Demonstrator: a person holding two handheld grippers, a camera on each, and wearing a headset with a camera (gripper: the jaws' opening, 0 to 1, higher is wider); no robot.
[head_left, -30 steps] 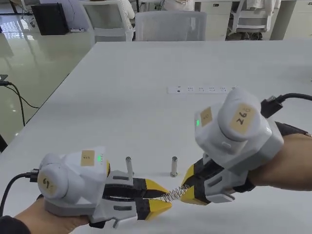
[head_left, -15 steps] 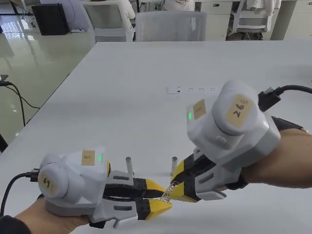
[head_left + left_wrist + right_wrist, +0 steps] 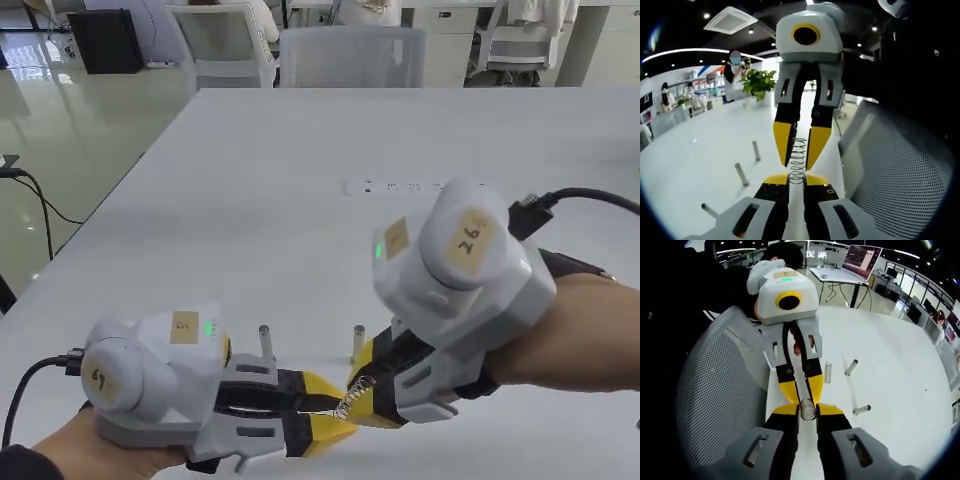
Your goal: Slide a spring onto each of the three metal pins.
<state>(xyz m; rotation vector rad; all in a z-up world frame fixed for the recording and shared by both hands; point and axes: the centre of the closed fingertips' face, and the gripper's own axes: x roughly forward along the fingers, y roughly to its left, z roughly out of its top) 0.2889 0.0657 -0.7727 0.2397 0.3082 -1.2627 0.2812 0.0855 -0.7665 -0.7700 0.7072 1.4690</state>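
Here was the spring [image 3: 347, 398], carried low over the near edge of the table [image 3: 300, 180] and pinched at both ends. The left gripper [image 3: 335, 408] had narrowed onto one end, and the right gripper [image 3: 366, 388] was closed around the other, the two nearly tip to tip. It read as a hand-over, probably to get a cleaner hold that left the coil's bore free. The left-hand pin [image 3: 265, 342] and the right-hand pin [image 3: 357, 342] stood upright just beyond the jaws, so the carry would be short. This spring was not yet on either pin.
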